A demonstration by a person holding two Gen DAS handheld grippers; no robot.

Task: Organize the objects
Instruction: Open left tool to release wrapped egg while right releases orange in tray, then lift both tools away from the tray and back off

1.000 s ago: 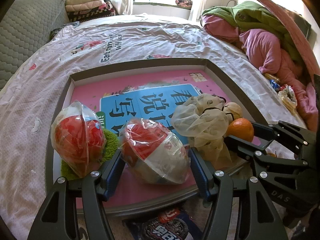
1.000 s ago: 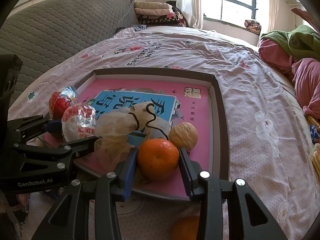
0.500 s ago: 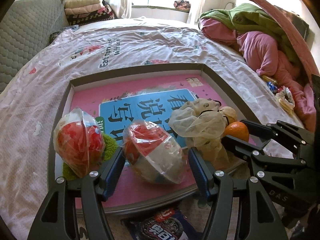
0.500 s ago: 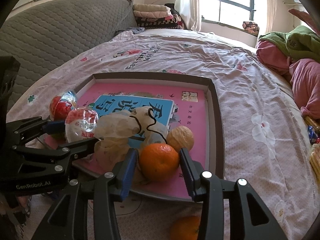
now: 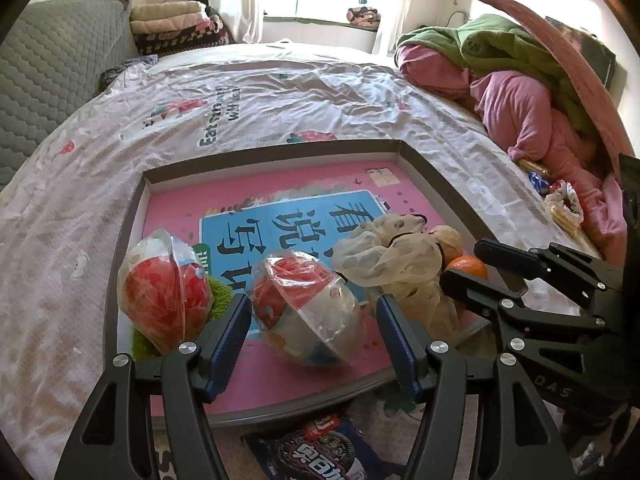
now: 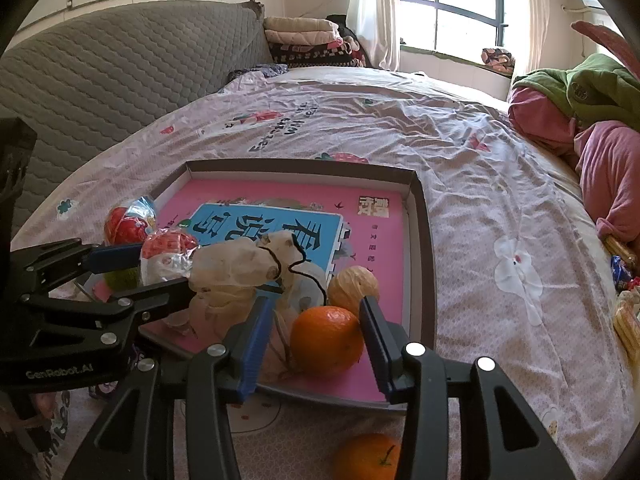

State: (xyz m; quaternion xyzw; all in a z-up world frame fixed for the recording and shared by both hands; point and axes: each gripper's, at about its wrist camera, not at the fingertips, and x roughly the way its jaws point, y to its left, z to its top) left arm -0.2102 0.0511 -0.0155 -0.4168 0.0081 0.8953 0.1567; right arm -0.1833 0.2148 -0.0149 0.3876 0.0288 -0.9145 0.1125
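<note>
A shallow grey-rimmed tray (image 5: 132, 240) with a pink and blue book cover as its floor lies on the bed. My left gripper (image 5: 312, 332) is open, and a plastic-wrapped red-and-white egg (image 5: 308, 312) lies in the tray between its blue pads with a gap on the right. A second wrapped egg (image 5: 164, 296) sits to its left on something green and fuzzy (image 5: 218, 300). My right gripper (image 6: 314, 336) is open around an orange (image 6: 326, 340) that rests in the tray (image 6: 420, 240). A walnut (image 6: 354, 286) and a sheer beige pouch (image 6: 240, 264) lie just behind the orange.
Another orange (image 6: 368, 458) lies on the bedspread in front of the tray, and a dark cookie packet (image 5: 320, 452) lies under my left gripper. Pink and green bedding (image 5: 520, 100) is piled at the right, with snack packets (image 6: 624, 320) beside it. A grey quilted headboard (image 6: 100, 80) runs along the left.
The right jaws have spread a little off the orange. Both grippers have drawn back slightly, so the egg and the orange now lie farther forward between the fingers.
</note>
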